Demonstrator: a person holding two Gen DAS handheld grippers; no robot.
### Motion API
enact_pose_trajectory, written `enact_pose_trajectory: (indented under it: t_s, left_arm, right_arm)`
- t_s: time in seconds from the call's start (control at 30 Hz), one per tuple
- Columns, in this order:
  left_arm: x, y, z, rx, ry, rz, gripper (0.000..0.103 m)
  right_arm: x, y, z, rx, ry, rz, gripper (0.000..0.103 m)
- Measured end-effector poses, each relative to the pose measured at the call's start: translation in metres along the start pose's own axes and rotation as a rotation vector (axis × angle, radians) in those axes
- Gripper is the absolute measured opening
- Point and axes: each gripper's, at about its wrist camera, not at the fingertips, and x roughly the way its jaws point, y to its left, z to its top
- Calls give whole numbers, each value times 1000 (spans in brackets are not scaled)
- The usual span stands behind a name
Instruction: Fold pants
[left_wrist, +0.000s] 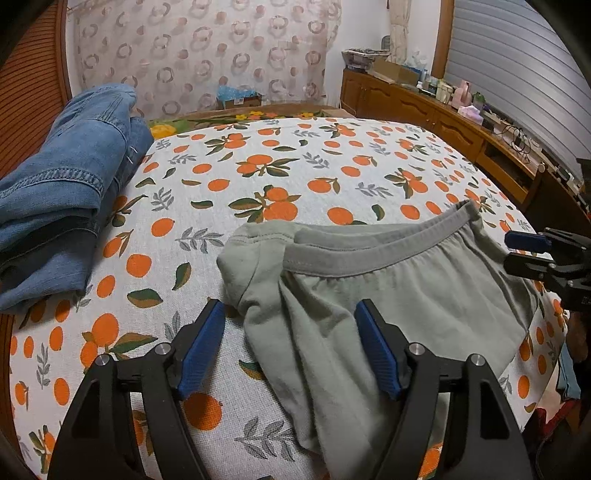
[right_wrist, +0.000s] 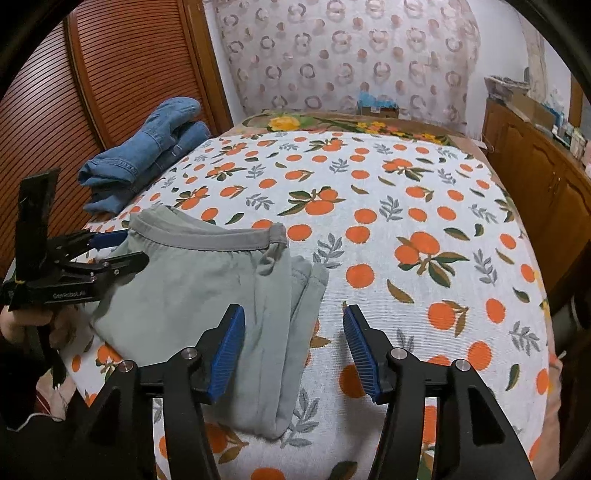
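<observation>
Grey-green pants (left_wrist: 388, 295) lie folded on the orange-print bedspread (left_wrist: 258, 177), waistband on the far side. My left gripper (left_wrist: 290, 321) is open and empty, its fingers spanning the left edge of the pants. It also shows in the right wrist view (right_wrist: 122, 247) at the pants' left side. In the right wrist view the pants (right_wrist: 199, 291) lie left of centre. My right gripper (right_wrist: 293, 325) is open and empty over the pants' right edge. It shows in the left wrist view (left_wrist: 524, 251) at the far right.
Folded blue jeans (left_wrist: 62, 192) lie at the bed's far left, also in the right wrist view (right_wrist: 147, 151). A slatted wooden headboard (right_wrist: 92, 110) stands to the left. A wooden sideboard (left_wrist: 443, 118) with clutter runs along the right. A patterned curtain (left_wrist: 203, 55) hangs behind.
</observation>
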Motion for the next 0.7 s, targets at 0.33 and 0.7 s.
enact_pose_trajectory:
  t_s: [0.33, 0.7]
  left_arm:
    - [0, 0, 0, 0, 0, 0, 74]
    - [0, 1, -1, -1, 0, -1, 74]
  right_arm:
    - [23, 4, 13, 13, 24, 8, 58]
    - [34, 16, 19, -33, 31, 7, 43]
